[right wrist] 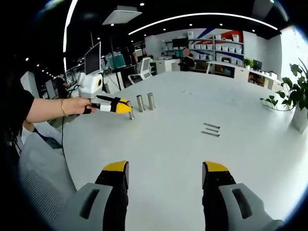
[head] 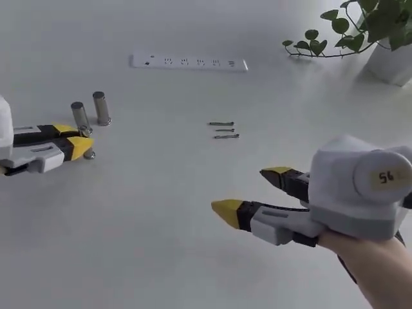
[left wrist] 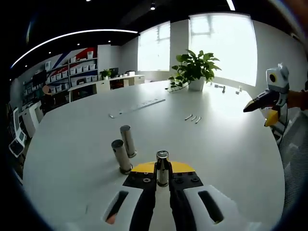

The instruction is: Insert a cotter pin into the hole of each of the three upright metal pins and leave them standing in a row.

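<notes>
Three upright metal pins stand at the table's left. My left gripper (head: 82, 143) is shut on the nearest metal pin (left wrist: 162, 167), whose base (head: 89, 154) peeks out under the yellow tips. The other two pins (head: 81, 118) (head: 102, 107) stand free just beyond it, also seen as the middle pin (left wrist: 121, 155) and the far pin (left wrist: 128, 140). Three cotter pins (head: 223, 130) lie side by side mid-table, as small cotter pins (right wrist: 211, 130) in the right gripper view. My right gripper (head: 252, 191) hovers open and empty at the lower right, well short of them.
A white power strip (head: 188, 62) lies along the far side of the table. A potted plant (head: 380, 32) stands at the far right corner. A person's arm (right wrist: 53, 108) holds the left gripper. Shelves and desks fill the room beyond.
</notes>
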